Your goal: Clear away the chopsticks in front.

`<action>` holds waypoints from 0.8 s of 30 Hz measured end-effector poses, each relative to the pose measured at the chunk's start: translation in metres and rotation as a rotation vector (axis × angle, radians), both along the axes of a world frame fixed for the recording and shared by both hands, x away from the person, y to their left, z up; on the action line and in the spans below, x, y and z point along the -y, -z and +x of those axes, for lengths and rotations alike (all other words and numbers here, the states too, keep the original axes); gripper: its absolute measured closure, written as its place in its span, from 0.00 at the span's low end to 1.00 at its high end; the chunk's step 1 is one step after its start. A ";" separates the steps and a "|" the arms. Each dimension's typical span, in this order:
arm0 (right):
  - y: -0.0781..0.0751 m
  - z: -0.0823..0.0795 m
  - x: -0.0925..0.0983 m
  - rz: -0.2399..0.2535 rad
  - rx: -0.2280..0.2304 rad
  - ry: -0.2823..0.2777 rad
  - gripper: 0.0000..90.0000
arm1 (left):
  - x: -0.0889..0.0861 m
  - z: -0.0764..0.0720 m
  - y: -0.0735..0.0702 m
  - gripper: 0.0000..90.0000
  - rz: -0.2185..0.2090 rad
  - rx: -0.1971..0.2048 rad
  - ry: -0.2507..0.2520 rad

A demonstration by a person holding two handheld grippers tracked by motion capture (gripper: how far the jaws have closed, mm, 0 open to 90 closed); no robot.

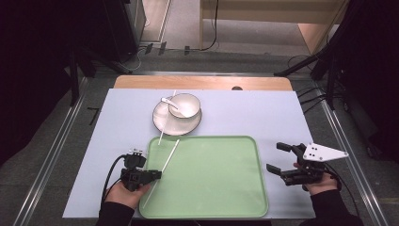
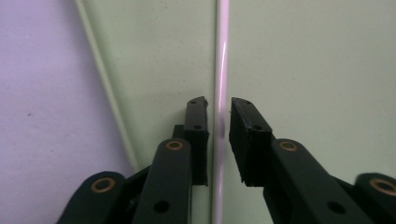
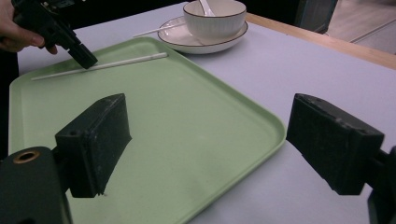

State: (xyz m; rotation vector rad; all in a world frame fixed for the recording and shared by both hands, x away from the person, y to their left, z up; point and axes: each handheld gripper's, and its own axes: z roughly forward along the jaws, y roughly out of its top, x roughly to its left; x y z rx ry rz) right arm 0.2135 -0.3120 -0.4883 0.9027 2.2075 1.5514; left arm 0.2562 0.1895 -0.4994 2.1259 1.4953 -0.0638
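Observation:
A white chopstick (image 1: 170,155) lies on the left part of the green tray (image 1: 211,179). My left gripper (image 1: 155,174) is lowered over it. In the left gripper view the chopstick (image 2: 223,46) runs between the two pads of this gripper (image 2: 218,105) with a thin gap on each side, so the jaws are open. The right gripper view shows the chopstick (image 3: 116,63) flat on the tray (image 3: 187,116). My right gripper (image 1: 277,157) hovers just right of the tray, wide open and holding nothing (image 3: 210,130).
Beyond the tray stands a plate (image 1: 162,120) with a bowl (image 1: 186,104) and a spoon (image 1: 167,100) in it. A second chopstick (image 1: 162,134) leans across the plate's left rim. A lavender mat (image 1: 263,113) covers the table.

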 end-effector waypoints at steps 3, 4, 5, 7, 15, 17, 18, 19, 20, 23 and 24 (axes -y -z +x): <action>0.000 0.000 0.000 0.001 0.001 0.001 0.15 | -0.005 0.003 -0.003 0.73 -0.029 -0.001 0.002; 0.000 0.000 0.000 0.001 0.001 0.001 0.15 | -0.007 0.004 -0.005 0.73 -0.041 0.005 -0.003; 0.000 0.000 0.000 0.002 0.002 0.001 0.15 | -0.010 0.005 -0.008 0.71 -0.072 0.026 -0.012; 0.000 0.000 0.001 0.000 -0.002 0.003 0.15 | -0.014 0.007 -0.015 0.65 -0.106 0.060 -0.003; 0.000 -0.001 0.001 -0.005 -0.003 0.012 0.15 | -0.015 0.032 -0.029 0.47 -0.087 0.132 0.031; 0.000 -0.001 0.001 -0.007 -0.002 0.013 0.15 | -0.011 0.040 -0.033 0.47 -0.074 0.145 0.042; 0.000 -0.002 0.001 -0.005 -0.001 0.015 0.15 | -0.010 0.044 -0.035 0.46 -0.072 0.153 0.046; 0.000 -0.002 0.002 -0.005 0.000 0.016 0.15 | -0.008 0.049 -0.037 0.45 -0.072 0.155 0.052; 0.001 -0.002 0.002 -0.004 -0.002 0.017 0.15 | -0.007 0.054 -0.038 0.45 -0.072 0.154 0.056; 0.001 -0.003 0.003 -0.003 -0.003 0.018 0.15 | -0.002 0.070 -0.039 0.41 -0.076 0.150 0.072; 0.001 -0.003 0.004 -0.003 0.001 0.018 0.15 | -0.001 0.075 -0.039 0.40 -0.083 0.154 0.078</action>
